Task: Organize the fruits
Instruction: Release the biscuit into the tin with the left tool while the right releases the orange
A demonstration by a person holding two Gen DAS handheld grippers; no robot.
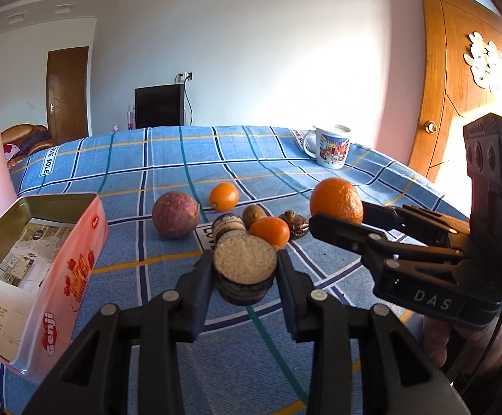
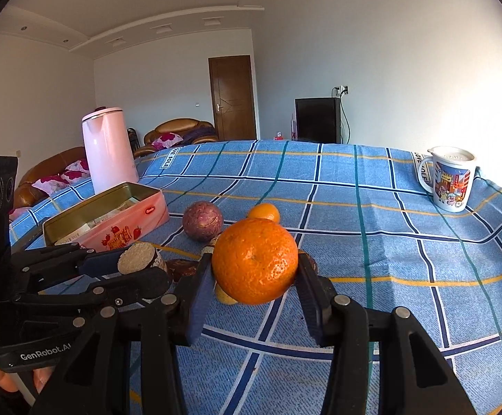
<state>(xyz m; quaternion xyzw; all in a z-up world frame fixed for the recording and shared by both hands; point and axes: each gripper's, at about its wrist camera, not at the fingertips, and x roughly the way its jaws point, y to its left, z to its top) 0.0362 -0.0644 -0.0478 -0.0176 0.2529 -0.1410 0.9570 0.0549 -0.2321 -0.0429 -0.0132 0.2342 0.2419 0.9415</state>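
Left wrist view: my left gripper clamps a cut root at lower centre, jaws part-closed; the tin sits lower left.

Right wrist view: my right gripper clamps an orange at centre, jaws wider.

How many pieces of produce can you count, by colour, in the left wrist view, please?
Orange citrus: 3
Purple round fruit: 1
Dark cut chunks: 2
Brown small fruits: 2
Total: 8

Blue plaid tablecloth, orange mandarin, pink tin, pink kettle, purple passionfruit.
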